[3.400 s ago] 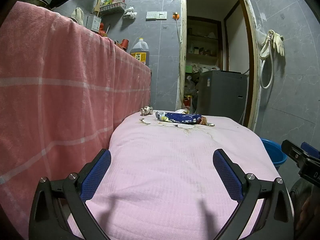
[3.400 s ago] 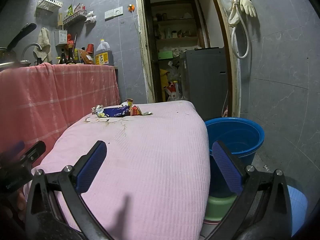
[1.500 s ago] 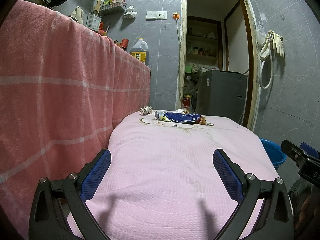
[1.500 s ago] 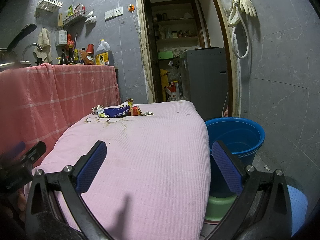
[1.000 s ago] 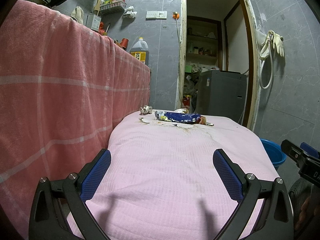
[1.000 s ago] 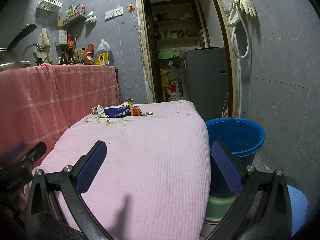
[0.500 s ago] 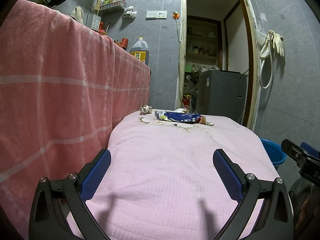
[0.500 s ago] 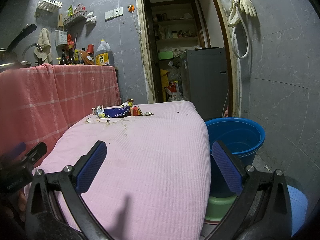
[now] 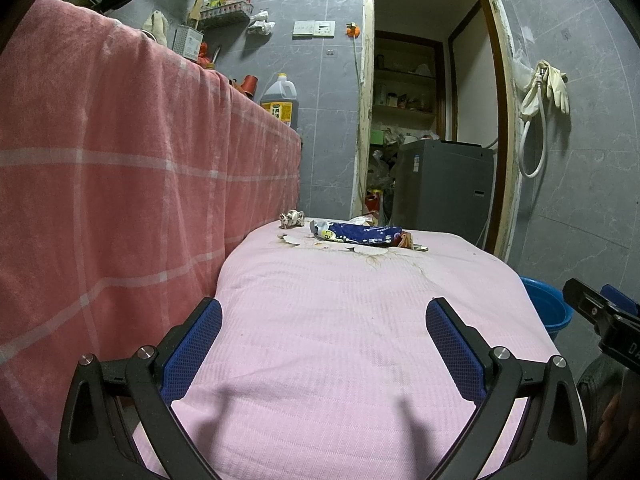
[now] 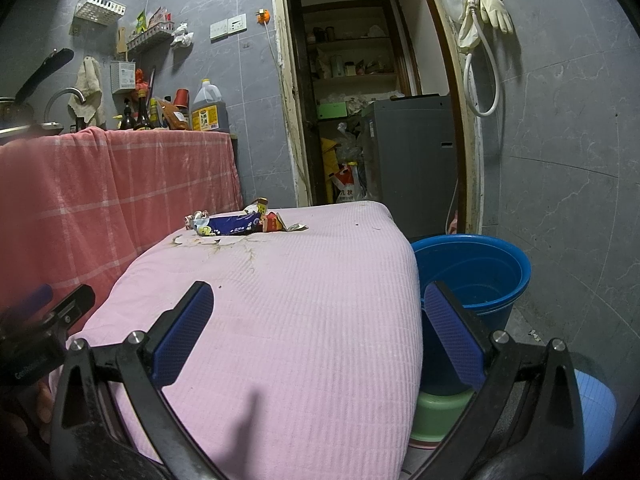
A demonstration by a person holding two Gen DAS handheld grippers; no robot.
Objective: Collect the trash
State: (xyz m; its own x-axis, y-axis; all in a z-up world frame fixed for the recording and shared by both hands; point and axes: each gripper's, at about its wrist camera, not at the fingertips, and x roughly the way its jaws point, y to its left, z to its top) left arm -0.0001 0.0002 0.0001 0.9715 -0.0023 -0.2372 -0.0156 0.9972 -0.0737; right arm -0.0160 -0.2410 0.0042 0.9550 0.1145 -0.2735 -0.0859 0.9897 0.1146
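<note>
A crumpled blue snack wrapper [image 9: 356, 234] lies at the far end of a pink-covered table [image 9: 340, 320], with a small crumpled wad [image 9: 291, 218] to its left and a red-orange scrap [image 9: 406, 240] at its right. The right wrist view shows the same blue wrapper [image 10: 230, 225] and red-orange scrap [image 10: 273, 222]. My left gripper [image 9: 323, 340] is open over the near end of the table, far from the trash. My right gripper [image 10: 318, 328] is open too, at the table's near right corner. Both hold nothing.
A blue bucket [image 10: 474, 272] stands on the floor right of the table, stacked over a green basin [image 10: 438, 416]. A red checked cloth [image 9: 120, 184] drapes a counter on the left. Behind the table, a doorway holds a grey appliance [image 10: 408, 160].
</note>
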